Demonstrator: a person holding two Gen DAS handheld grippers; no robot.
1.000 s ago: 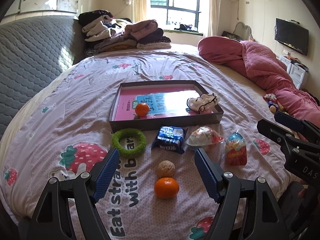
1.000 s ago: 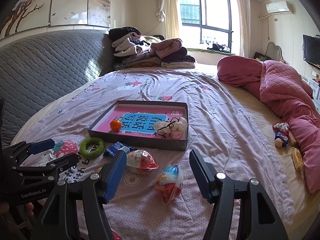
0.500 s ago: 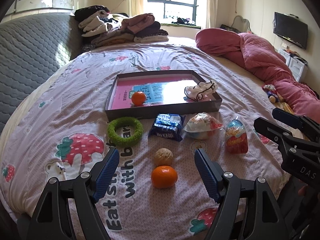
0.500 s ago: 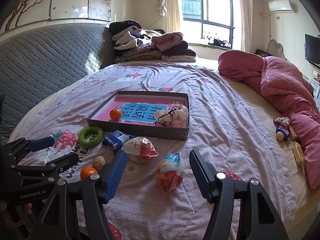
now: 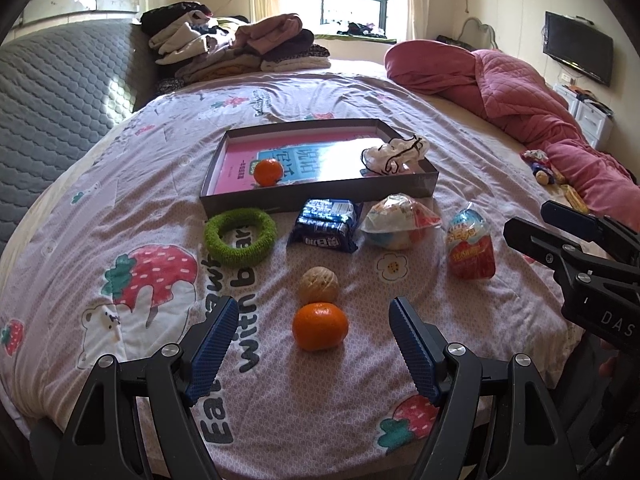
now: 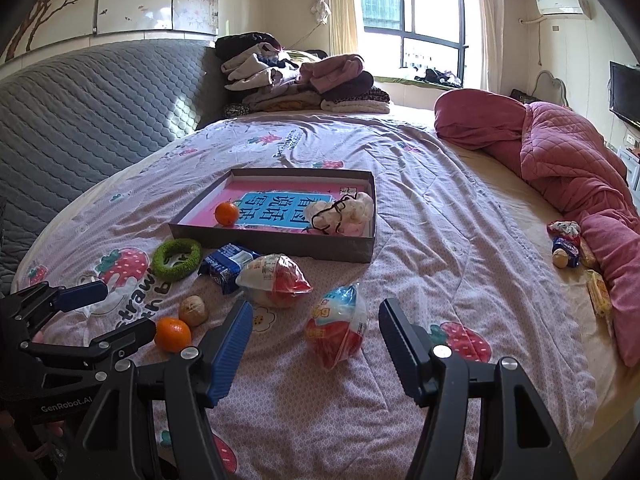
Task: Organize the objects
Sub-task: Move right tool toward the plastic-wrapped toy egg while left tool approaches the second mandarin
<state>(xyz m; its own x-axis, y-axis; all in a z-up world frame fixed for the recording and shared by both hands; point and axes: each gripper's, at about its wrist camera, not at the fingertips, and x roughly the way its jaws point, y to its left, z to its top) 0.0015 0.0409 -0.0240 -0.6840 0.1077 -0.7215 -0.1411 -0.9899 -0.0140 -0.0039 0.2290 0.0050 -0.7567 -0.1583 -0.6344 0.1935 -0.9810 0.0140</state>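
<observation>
Bed (image 5: 120,184) with strawberry-print cover carrying all items. Shallow box (image 5: 320,196) near bed centre; inside: small orange (image 5: 269,172) toward its left end, white bundle with black cord (image 5: 396,154) at its right end.

Row just outside box's near wall, left to right: green ring (image 5: 240,237), blue packet (image 5: 326,230), round wrapped snack (image 5: 400,222), egg-shaped wrapped toy (image 5: 470,246). Ring and packet almost touching box wall.

Nearer the bed's front edge: walnut (image 5: 319,284) touching orange (image 5: 320,326) just in front of it.

Left hand-held gripper (image 5: 312,330): jaws wide apart, empty, blue pads flanking orange without contact, low above cover. Same seen from right wrist view at lower left (image 6: 116,312), orange (image 6: 173,334) beside its tip.

Right hand-held gripper (image 6: 316,340): jaws wide apart, empty, egg toy (image 6: 338,330) lying between pads, no contact visible. Wrapped snack (image 6: 276,280) just beyond left pad.

Pink quilt (image 6: 568,168) heaped along bed's right edge; a few small items (image 6: 566,246) beside it. Folded clothes (image 6: 296,80) stacked at far edge.
</observation>
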